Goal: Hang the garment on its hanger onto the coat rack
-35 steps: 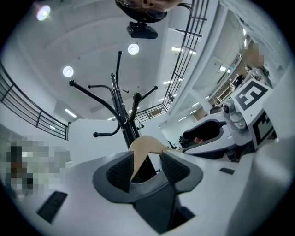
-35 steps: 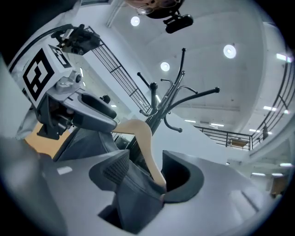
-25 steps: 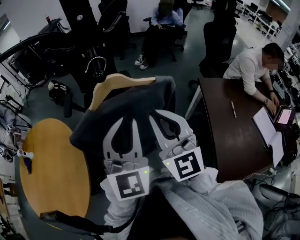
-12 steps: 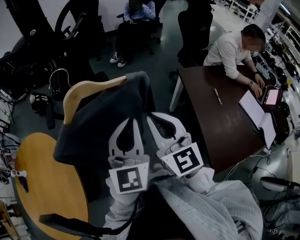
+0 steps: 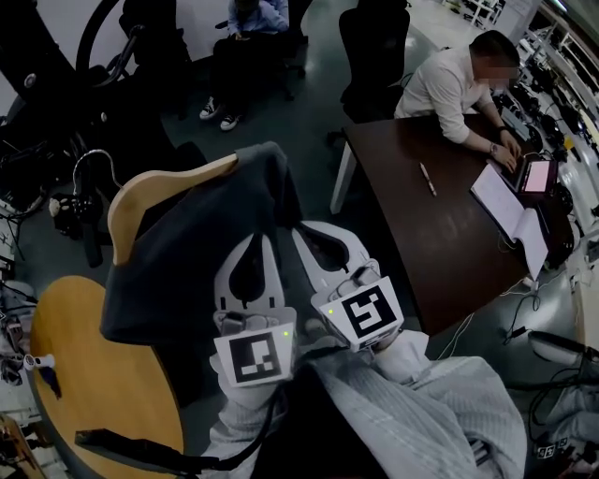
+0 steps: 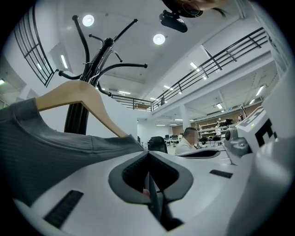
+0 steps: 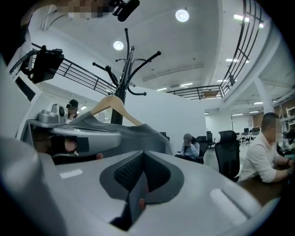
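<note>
A dark grey garment [image 5: 187, 253] drapes over a wooden hanger [image 5: 159, 187] whose metal hook [image 5: 86, 166] points left. Side by side below it, my left gripper [image 5: 251, 239] and right gripper [image 5: 304, 231] reach the garment's lower right edge. Both are shut. In the left gripper view the left gripper [image 6: 148, 154] has nothing showing between its pads, with the garment [image 6: 50, 138] and hanger [image 6: 87, 99] just beyond, before the black coat rack [image 6: 99, 57]. The right gripper [image 7: 143, 154] likewise shows no fabric in its jaws. Whether the hook rests on the rack [image 7: 124, 64] is hidden.
A round wooden table [image 5: 84, 374] lies at the lower left. At the right a dark desk [image 5: 440, 215] holds a pen and notebook, and a person [image 5: 449, 84] sits at it. Another person [image 5: 248, 19] sits at the back, near black office chairs [image 5: 374, 47].
The head view has swung, so the desk and the people slid left and up. The hanger with the garment has shifted left relative to both grippers, which stay side by side.
</note>
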The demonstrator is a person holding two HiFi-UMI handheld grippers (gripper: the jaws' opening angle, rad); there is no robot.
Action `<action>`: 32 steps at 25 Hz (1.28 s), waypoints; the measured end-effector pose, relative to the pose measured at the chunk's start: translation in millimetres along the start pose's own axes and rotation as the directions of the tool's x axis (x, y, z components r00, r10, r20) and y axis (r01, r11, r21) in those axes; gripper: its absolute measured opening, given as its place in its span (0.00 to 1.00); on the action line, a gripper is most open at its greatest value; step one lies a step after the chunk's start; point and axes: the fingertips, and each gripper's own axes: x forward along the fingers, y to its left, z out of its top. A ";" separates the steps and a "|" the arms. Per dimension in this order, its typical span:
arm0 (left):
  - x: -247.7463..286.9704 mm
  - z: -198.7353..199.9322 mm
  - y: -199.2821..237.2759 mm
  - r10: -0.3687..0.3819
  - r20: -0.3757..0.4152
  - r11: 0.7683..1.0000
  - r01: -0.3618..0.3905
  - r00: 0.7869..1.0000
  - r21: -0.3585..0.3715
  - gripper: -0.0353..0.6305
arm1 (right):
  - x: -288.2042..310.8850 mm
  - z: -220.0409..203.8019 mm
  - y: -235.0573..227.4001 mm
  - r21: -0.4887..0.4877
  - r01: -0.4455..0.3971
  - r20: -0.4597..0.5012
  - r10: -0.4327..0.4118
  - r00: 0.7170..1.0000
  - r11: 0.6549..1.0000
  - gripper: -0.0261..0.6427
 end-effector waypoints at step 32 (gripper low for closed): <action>21.0 1.3 -24.9 -0.028 -0.010 0.999 0.029 1.000 0.030 0.06 | -15.7 3.9 -27.3 -0.025 0.018 0.013 -0.018 1.000 1.000 0.04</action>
